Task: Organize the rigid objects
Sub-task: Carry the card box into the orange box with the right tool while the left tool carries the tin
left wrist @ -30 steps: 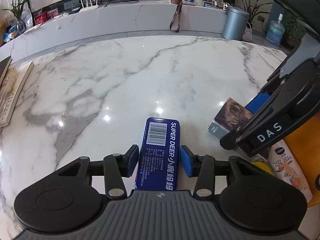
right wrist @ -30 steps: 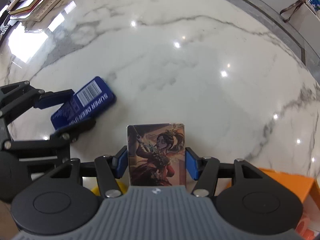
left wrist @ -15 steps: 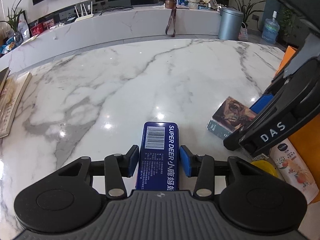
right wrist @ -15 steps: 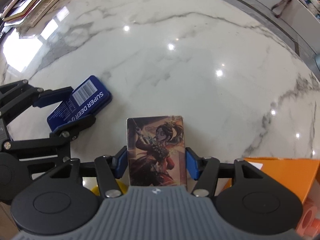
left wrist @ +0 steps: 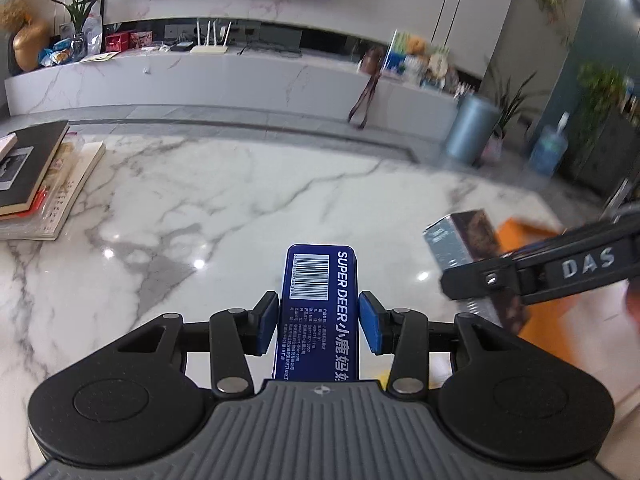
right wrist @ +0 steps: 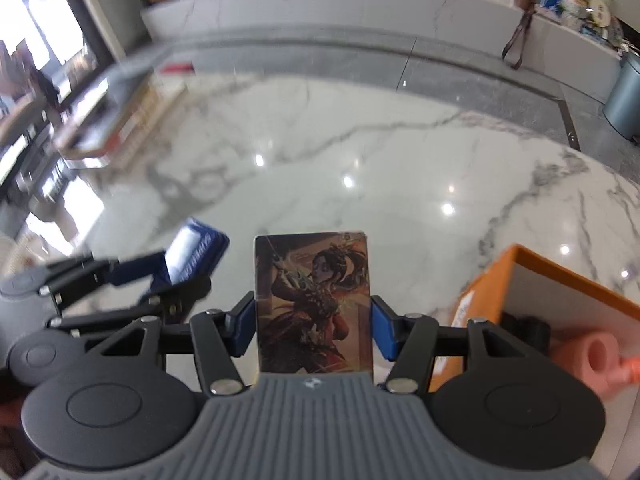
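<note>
The left gripper (left wrist: pixel 319 322) is squeezing the blue tin (left wrist: pixel 319 304), long side pointing straight ahead. The right gripper (right wrist: pixel 313 330) is gripping the picture box (right wrist: pixel 315 300), lifted above the marble table (right wrist: pixel 400 168). The orange box (right wrist: pixel 560 280) is sitting beside the right one (nearer).

Blue tin (left wrist: pixel 318 312), top face: white "SUPER DEER" running lengthwise, then Chinese chars beside it, partly cut off by the claw body. Barcode on a white patch at the tin's far end; digits along its side too small to read. Fine white print block below the barcode, illegible. In the right wrist view the same tin (right wrist: pixel 195 256) is motion-blurred, lettering unreadable.

"DAS" in raised grey letters on the black arm of the right claw (left wrist: pixel 532 276), seen from the left wrist view.

Card box (right wrist: pixel 315 304): picture only, no legible txt. Book spine (left wrist: pixel 66 196) on the counter (left wrist: pixel 224 200): chars too small to read.
</note>
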Tool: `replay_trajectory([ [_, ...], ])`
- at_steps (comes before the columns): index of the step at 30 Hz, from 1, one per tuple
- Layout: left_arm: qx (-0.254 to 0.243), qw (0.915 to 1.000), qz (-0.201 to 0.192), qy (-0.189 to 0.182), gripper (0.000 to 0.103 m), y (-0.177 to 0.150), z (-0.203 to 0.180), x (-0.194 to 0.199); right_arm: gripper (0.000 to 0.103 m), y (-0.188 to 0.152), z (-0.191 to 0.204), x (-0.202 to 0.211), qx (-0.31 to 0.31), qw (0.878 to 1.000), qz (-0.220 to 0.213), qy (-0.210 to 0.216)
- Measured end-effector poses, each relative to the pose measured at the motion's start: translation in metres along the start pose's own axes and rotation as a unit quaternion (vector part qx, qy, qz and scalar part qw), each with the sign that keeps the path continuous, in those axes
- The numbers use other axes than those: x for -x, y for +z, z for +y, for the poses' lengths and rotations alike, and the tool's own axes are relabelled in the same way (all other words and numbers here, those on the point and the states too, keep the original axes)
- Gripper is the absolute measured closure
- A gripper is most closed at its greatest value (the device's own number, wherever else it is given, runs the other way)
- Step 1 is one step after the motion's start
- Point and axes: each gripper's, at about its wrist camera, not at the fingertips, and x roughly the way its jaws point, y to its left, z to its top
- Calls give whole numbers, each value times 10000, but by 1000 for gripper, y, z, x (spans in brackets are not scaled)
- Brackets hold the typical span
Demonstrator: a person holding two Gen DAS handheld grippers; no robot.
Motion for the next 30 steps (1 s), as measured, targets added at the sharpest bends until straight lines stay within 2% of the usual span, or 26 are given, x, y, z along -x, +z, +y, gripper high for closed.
replay_trajectory([
  [3,42,9993,-191,-324,53,11,-23,24,44,-13,-6,40,-284,9990,-334,101],
  [7,-253,9969,-379,-641,53,20,-65,44,44,-36,-29,93,-618,9954,-726,81],
  [11,-435,9931,-398,-1015,53,23,-107,47,44,-65,-71,132,-1118,9890,-949,-173],
  [14,-711,9902,-298,-1169,53,24,-139,38,44,-88,-111,148,-1565,9827,-908,-400],
  [16,-900,9879,-248,-1235,53,24,-159,30,44,-102,-136,149,-1855,9782,-731,-573],
  [20,-1146,9842,-83,-1344,53,25,-192,8,44,-120,-169,135,-2121,9745,-364,-640],
  [25,-1359,9825,170,-1264,53,21,-216,-19,44,-125,-197,97,-2255,9722,98,-616],
  [30,-1542,9809,378,-1128,53,20,-225,-42,44,-114,-213,50,-2320,9689,627,-584],
])
